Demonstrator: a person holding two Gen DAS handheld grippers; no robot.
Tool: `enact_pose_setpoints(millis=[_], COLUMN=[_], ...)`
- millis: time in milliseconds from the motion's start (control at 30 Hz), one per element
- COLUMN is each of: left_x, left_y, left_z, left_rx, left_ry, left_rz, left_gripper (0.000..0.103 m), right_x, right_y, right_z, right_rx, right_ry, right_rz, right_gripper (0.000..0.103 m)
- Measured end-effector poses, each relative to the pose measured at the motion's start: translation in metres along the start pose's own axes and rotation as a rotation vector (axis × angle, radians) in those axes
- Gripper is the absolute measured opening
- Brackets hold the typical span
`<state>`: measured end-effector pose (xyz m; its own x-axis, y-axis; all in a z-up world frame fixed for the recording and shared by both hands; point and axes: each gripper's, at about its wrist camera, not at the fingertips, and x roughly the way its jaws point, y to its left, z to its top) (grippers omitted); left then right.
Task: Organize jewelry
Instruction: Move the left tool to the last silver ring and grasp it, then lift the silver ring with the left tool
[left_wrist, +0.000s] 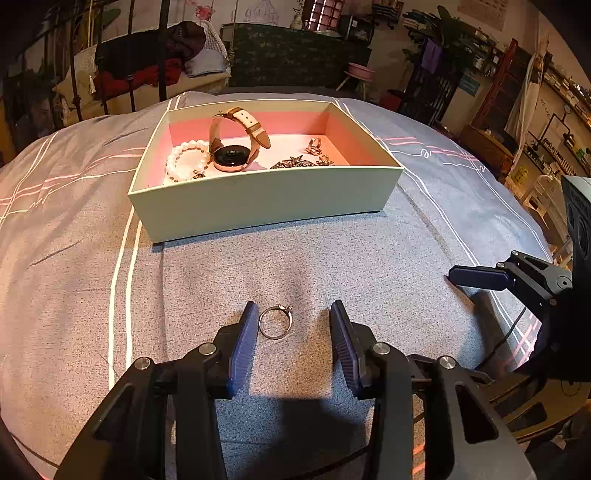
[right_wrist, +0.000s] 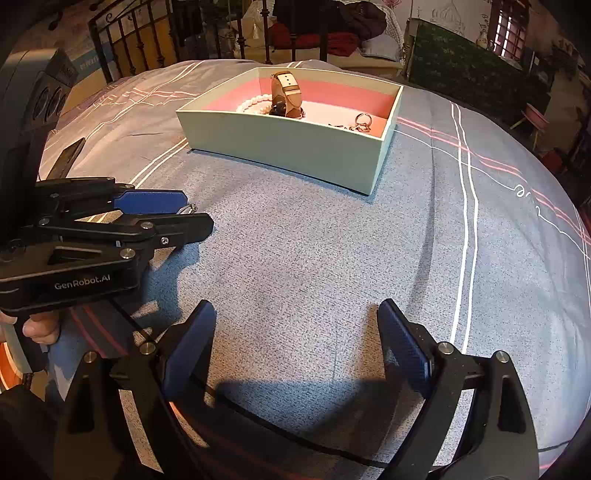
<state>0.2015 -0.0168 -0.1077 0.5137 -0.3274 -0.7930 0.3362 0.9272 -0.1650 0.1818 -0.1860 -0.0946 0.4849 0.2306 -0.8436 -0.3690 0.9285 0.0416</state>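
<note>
on the grey bedspread, in front of the pale green box, the left gripper stands partly spread with a small ring lying between its blue pads. the ring sits just beside the left-hand pad, perhaps touching it, and clear of the right-hand pad, so nothing is pinched. the right gripper is spread wide over bare fabric, holding and touching nothing.

the left wrist view shows the ring whole: it lies flat, its opening facing up, its small stone at the upper right of the band, towards the box. in the right wrist view only a glint of the ring peeks out beyond the left gripper's fingers, seen side-on, and a hand grips that tool's handle from below. the left view in turn catches the right gripper's tip at its right edge.

inside the box, on its pink lining, sit a watch with its tan strap looped upright, a pearl bracelet to its left, a dark brooch-like piece and another ring to its right. the box's long side runs across the left view.
</note>
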Motion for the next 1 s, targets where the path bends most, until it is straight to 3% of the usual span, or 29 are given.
enact_pose_setpoints(millis=[100,200,300,667,733,833,1000], left_x=[0.001,0.000,-0.001,-0.001,-0.004,-0.009,-0.004], left_y=[-0.002,-0.004,-0.007,-0.006,-0.006,-0.004,0.001], left_z=[0.000,0.000,-0.002,-0.001,-0.001,-0.003,-0.001], left_rx=[0.013,0.026,0.041,0.016,0.021,0.014,0.023], left_ry=[-0.001,-0.005,-0.013,0.000,0.005,-0.003,0.003], left_rz=[0.007,0.001,0.012,0.020,0.023,0.037,0.073], left_gripper=[0.032,0.011,0.008,0.008,0.015,0.034,0.037], right_x=[0.002,0.006,0.011,0.020,0.020,0.020,0.021], right_y=[0.003,0.007,0.010,0.015,0.015,0.015,0.015], right_z=[0.003,0.008,0.014,0.024,0.023,0.023,0.023], right_rx=[-0.009,-0.021,-0.025,-0.032,-0.031,-0.030,-0.031], right_ry=[0.000,-0.001,-0.004,0.000,0.000,0.000,0.000], right_rz=[0.006,0.012,0.028,0.042,0.043,0.045,0.044], right_gripper=[0.089,0.090,0.090,0.093,0.093,0.094,0.094])
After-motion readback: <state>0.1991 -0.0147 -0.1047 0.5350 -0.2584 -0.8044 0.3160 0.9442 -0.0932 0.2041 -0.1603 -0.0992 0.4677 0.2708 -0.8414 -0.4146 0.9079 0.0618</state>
